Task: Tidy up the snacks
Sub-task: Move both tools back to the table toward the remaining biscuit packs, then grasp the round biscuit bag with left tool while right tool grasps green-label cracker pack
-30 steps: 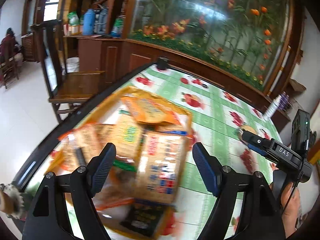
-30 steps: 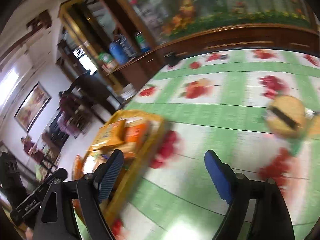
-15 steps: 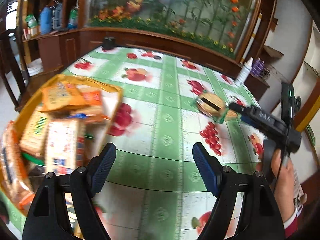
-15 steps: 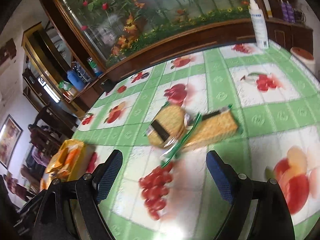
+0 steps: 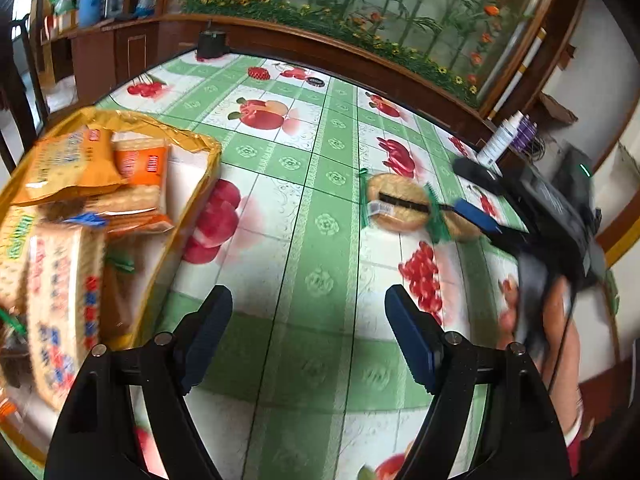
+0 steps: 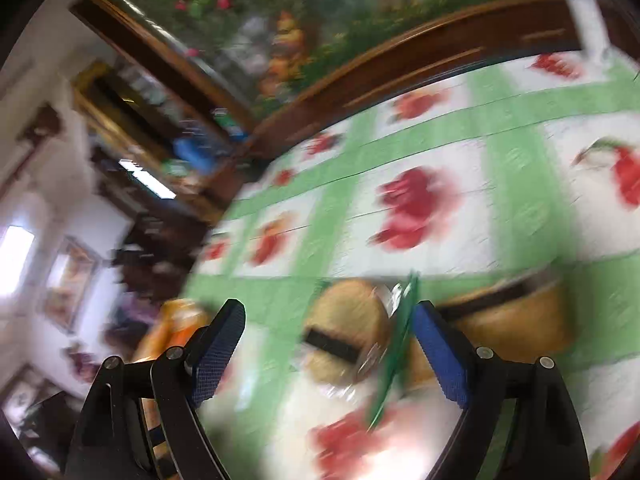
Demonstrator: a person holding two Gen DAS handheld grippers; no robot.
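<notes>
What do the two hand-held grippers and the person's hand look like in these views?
Each hand-held gripper, left and right, has black angular arms with silver bolts and blue textured pads on its fingers. Seen from the left wrist view, the right unit is a black body with a small green light and a thin black cable down past the hand; a red-and-white cuff shows at the wrist.
</notes>
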